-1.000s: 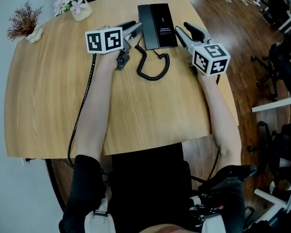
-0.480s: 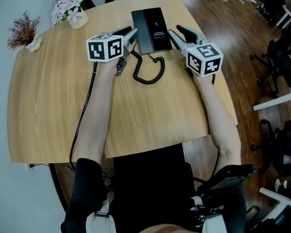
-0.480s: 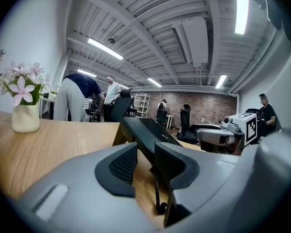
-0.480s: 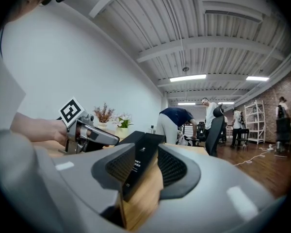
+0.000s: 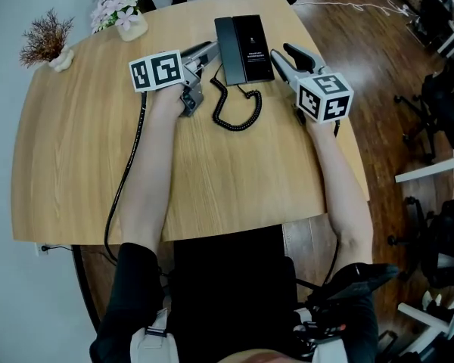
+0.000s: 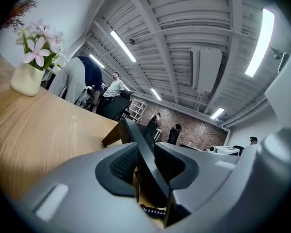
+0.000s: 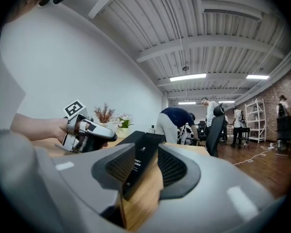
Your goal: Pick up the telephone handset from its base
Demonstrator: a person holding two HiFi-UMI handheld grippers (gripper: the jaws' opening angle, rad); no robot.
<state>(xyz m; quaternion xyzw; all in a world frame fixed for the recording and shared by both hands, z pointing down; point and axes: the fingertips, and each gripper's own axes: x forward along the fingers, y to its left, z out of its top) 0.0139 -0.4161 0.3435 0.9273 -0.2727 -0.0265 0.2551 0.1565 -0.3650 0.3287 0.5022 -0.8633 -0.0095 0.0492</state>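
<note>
The black telephone base (image 5: 254, 44) lies at the far middle of the round wooden table (image 5: 83, 150). The handset (image 5: 226, 48) rests along the base's left side, and its coiled cord (image 5: 238, 106) loops toward me. My left gripper (image 5: 212, 51) lies level at the handset's left edge. In the left gripper view the handset (image 6: 140, 144) runs between the partly spread jaws, with a sliver of wood beside the left pad. My right gripper (image 5: 282, 51) sits open by the base's right edge, the phone (image 7: 143, 149) a little ahead of its jaws.
A white vase of pink flowers (image 5: 126, 15) and a dried twig ornament (image 5: 47, 42) stand at the table's far left. A black cable (image 5: 129, 165) trails along my left forearm. Office chairs (image 5: 439, 104) stand on the floor to the right.
My left gripper has rolled a little about its own axis at the handset's edge. The handset still lies on the base. The right gripper has kept still.
</note>
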